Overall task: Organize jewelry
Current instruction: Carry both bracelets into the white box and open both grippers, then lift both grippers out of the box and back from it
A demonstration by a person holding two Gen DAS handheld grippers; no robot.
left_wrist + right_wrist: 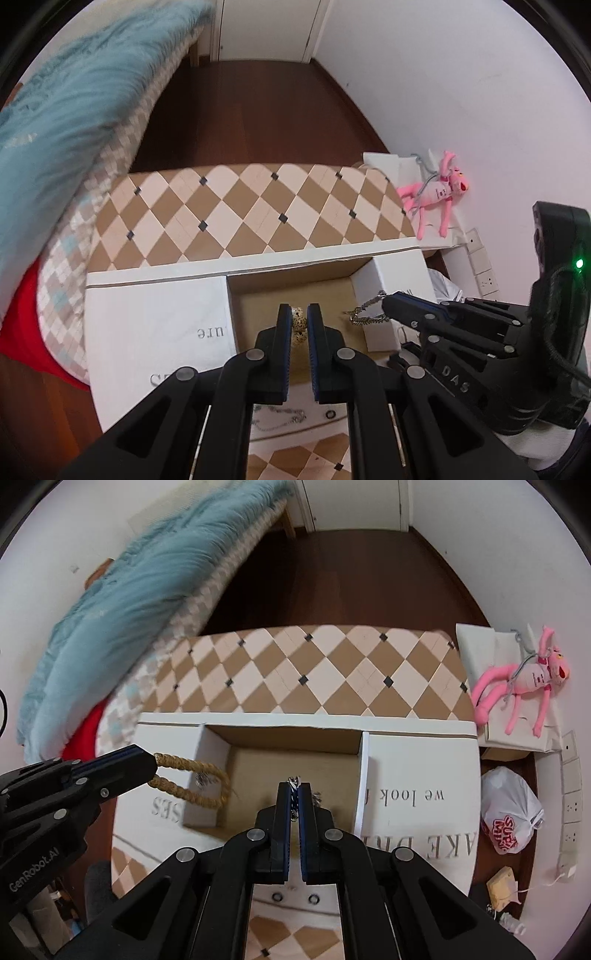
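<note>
My left gripper [299, 314] is shut on a tan speckled beaded bracelet [298, 325]. In the right wrist view the same bracelet [192, 775] hangs as a loop from the left gripper [153, 766] over the box's left flap. My right gripper [294, 788] is shut on a silver chain [293, 782]. In the left wrist view this chain [364, 314] dangles from the right gripper [384, 304]. Both grippers hover over the open white cardboard box [364, 760], whose brown inside [295, 295] shows below them.
The box stands on a table with a tan and white diamond pattern [314, 668]. Another chain [280, 419] lies on the box's near flap. A bed with a teal blanket [66, 103] is on the left. A pink plush toy [524, 679] and a plastic bag [511, 816] are on the right.
</note>
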